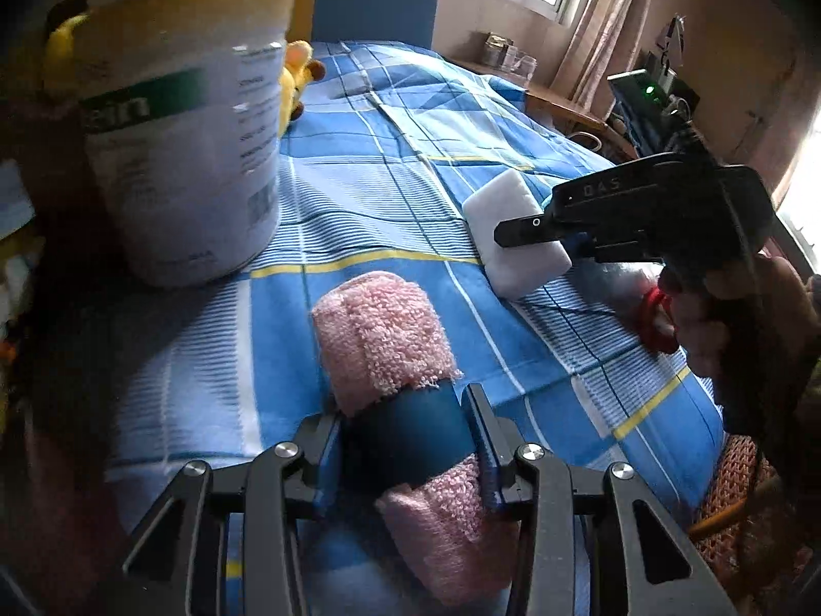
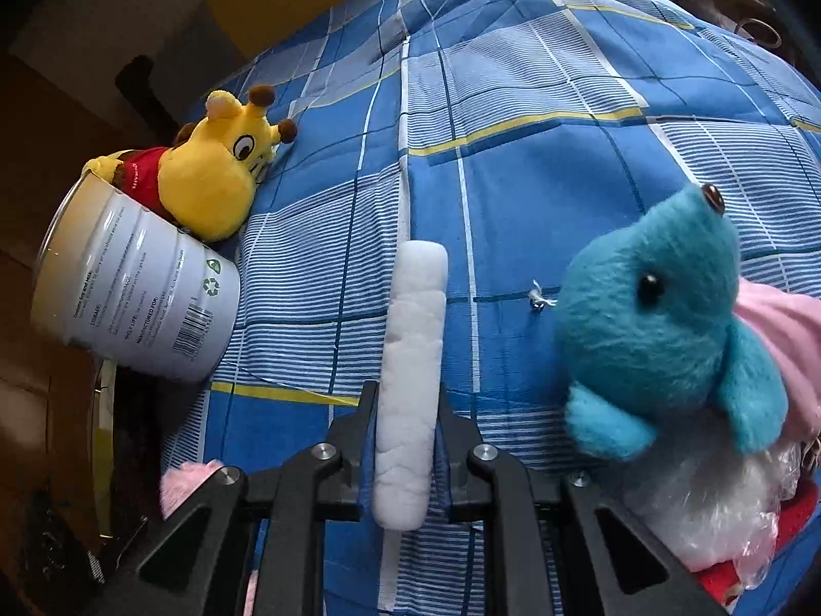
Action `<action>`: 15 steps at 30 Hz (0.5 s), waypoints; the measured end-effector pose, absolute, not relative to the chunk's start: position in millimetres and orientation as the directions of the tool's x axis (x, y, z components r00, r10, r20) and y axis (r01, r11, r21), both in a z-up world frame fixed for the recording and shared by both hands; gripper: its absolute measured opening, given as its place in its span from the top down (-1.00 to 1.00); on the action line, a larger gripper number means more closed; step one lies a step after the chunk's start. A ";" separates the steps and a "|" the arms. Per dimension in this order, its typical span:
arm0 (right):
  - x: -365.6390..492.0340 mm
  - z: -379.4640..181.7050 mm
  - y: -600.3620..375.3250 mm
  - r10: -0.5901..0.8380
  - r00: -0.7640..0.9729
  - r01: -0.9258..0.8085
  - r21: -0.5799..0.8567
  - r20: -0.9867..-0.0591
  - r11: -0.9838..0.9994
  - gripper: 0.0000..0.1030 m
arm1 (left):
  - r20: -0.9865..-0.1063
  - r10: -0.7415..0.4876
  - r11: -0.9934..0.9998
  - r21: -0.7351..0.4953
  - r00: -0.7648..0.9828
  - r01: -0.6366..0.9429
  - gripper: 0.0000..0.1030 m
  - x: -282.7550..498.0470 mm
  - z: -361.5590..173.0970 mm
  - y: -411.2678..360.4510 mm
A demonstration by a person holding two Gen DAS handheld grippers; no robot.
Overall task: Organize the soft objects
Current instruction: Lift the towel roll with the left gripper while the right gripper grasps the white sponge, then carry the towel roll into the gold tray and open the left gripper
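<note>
My left gripper (image 1: 405, 436) is shut on a rolled pink towel (image 1: 379, 339) and holds it just over the blue checked bedspread (image 1: 400, 164). My right gripper (image 2: 405, 416) is shut on a white sponge block (image 2: 410, 359), held on edge; the same sponge (image 1: 513, 236) and gripper (image 1: 539, 226) show at the right of the left wrist view. A large white tin can (image 1: 190, 123) stands on the bed to the left, open at the top; it also shows in the right wrist view (image 2: 143, 297).
A yellow plush giraffe in a red shirt (image 2: 215, 179) lies behind the can. A teal plush toy (image 2: 662, 318) lies at the right on pink cloth and a plastic bag. A blue headboard (image 1: 374, 5), a desk and a window stand beyond the bed.
</note>
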State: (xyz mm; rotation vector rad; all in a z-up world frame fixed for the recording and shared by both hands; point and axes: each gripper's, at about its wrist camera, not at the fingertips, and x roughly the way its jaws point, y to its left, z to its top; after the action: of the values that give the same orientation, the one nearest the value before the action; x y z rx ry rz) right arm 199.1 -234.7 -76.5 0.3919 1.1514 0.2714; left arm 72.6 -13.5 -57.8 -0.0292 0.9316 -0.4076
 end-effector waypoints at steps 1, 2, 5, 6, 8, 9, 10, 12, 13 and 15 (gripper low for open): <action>199.9 -78.5 -235.3 0.401 0.384 -0.001 0.434 -0.831 0.901 0.64 | -0.772 -0.353 0.925 -0.202 0.528 0.323 0.17 70.0 -55.2 -11.2; 196.4 -77.0 -237.8 0.405 0.381 0.005 0.440 -0.831 0.898 0.64 | -0.769 -0.353 0.926 -0.205 0.533 0.318 0.17 66.5 -51.5 -8.0; 197.7 -80.1 -242.4 0.400 0.381 0.030 0.443 -0.834 0.896 0.59 | -0.760 -0.340 0.933 -0.198 0.554 0.302 0.16 58.6 -41.6 -0.1; 198.6 -82.2 -243.2 0.402 0.379 0.037 0.448 -0.833 0.893 0.57 | -0.756 -0.338 0.935 -0.201 0.561 0.293 0.16 56.2 -37.9 4.0; 197.6 -84.0 -248.8 0.409 0.377 0.056 0.461 -0.831 0.886 0.55 | -0.746 -0.336 0.938 -0.208 0.575 0.278 0.16 52.4 -30.5 12.1; 197.8 -84.8 -250.0 0.411 0.376 0.061 0.464 -0.831 0.884 0.55 | -0.739 -0.326 0.942 -0.202 0.590 0.267 0.16 49.3 -25.5 17.5; 197.7 -84.7 -249.6 0.405 0.377 0.060 0.459 -0.833 0.887 0.55 | -0.734 -0.318 0.945 -0.199 0.600 0.259 0.16 48.3 -22.3 21.3; 196.7 -83.6 -245.7 0.388 0.382 0.046 0.436 -0.839 0.899 0.54 | -0.723 -0.301 0.952 -0.192 0.622 0.238 0.16 42.2 -14.7 30.6; 196.1 -82.2 -243.3 0.380 0.386 0.033 0.424 -0.841 0.905 0.54 | -0.719 -0.287 0.957 -0.185 0.633 0.223 0.16 39.7 -10.7 35.6; 195.7 -81.4 -240.0 0.367 0.391 0.015 0.404 -0.844 0.914 0.54 | -0.712 -0.258 0.966 -0.167 0.654 0.199 0.16 36.2 -3.2 43.7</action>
State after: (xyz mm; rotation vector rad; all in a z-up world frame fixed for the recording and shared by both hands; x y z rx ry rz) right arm 195.7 -240.0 -81.4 0.3765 1.1545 0.2298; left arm 36.2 43.7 -3.2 -0.0767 0.8187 -0.2591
